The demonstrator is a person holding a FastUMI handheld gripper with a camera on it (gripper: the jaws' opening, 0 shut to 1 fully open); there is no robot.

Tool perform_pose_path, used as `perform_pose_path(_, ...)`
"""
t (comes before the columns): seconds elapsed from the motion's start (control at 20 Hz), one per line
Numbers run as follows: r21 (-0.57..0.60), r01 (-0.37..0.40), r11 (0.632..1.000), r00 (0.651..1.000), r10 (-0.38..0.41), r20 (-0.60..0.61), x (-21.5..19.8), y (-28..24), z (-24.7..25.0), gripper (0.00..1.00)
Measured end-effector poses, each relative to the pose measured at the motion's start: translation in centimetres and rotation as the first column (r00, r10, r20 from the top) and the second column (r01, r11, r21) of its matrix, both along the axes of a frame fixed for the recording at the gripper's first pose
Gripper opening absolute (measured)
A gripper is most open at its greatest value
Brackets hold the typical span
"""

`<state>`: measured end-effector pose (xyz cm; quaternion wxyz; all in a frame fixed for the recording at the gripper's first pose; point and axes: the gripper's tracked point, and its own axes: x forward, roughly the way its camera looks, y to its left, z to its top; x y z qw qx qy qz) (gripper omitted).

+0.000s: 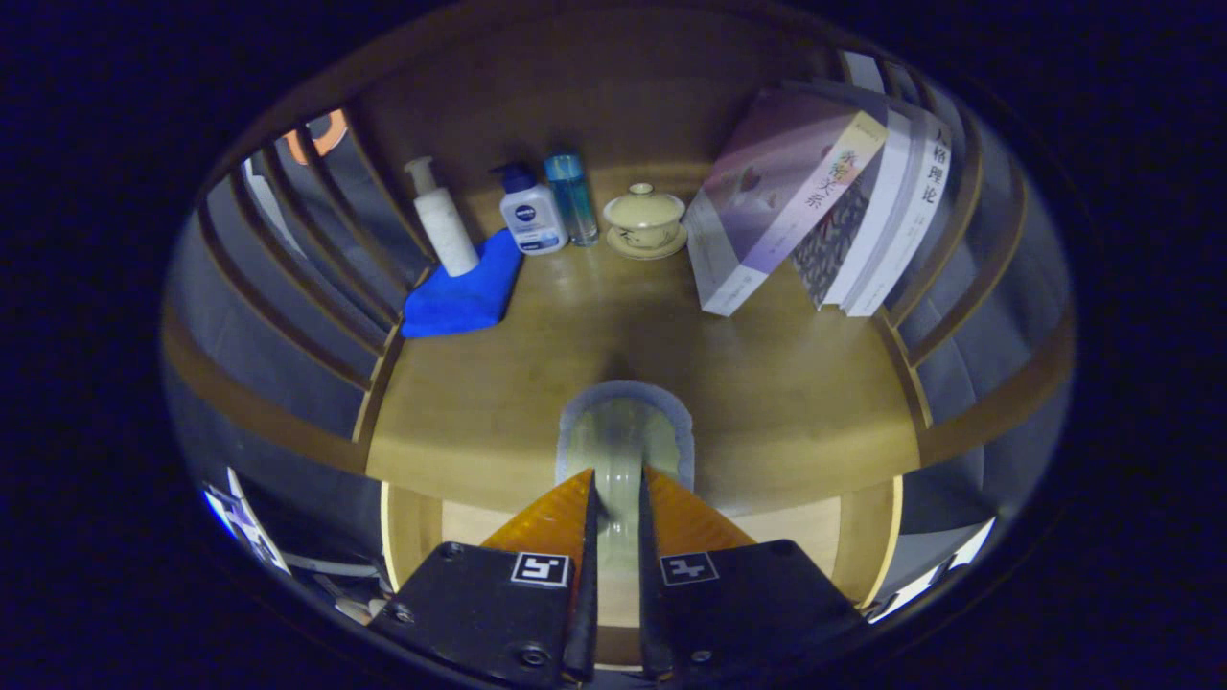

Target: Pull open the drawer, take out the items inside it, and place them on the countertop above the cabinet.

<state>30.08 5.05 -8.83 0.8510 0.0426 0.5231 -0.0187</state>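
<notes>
the gripper (613, 498) was closed on a pale, glossy, flat packet with a whitish sealed rim (625, 431), both fingers pressing its near end so that most of it stuck out ahead of the tips. the packet hung over the front of the wooden countertop (786, 393), with the light wooden drawer (815, 527) standing open just below and behind the fingers. whether the packet was touching the countertop or only held above it could not be told. it looked light and limp, a soft film pouch with something pliable inside, so it would probably sag and bend rather than hold its shape, and its shiny skin could slip in a loose pinch. the flat sealed edge seemed the surest place to hold, as squeezing the fuller middle might make it squirm away. further back on the countertop stood a white pump bottle (443, 220) on a folded blue cloth (460, 292), a squat white bottle with a dark blue cap (530, 216), a slim clear blue bottle (571, 196) and a cream lidded ceramic cup on a saucer (645, 220), with a row of leaning paperback books (824, 201) to the right. bare wood lay just ahead of the packet, which seemed room enough to lay it down flat.
</notes>
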Motion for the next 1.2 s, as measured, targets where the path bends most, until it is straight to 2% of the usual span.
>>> perform_pose_path(0.25,-0.005,0.000,1.000,1.000,0.000,0.008,3.3,-0.6,-1.8,0.21)
perform_pose_path(0.7,0.068,-0.003,0.998,0.998,-0.001,0.059,4.8,0.0,-2.6,0.21)
perform_pose_path(0.95,0.014,-0.030,0.999,0.987,0.028,0.156,5.2,-0.3,-2.8,0.24)
perform_pose_path(1.05,0.031,-0.024,0.999,0.983,0.018,0.184,5.3,0.1,-2.7,0.25)
perform_pose_path(1.15,0.083,-0.012,0.997,0.978,-0.006,0.208,5.0,0.7,-2.1,0.34)
perform_pose_path(1.2,0.097,-0.006,0.995,0.975,-0.016,0.220,4.8,0.9,-2.3,0.48)
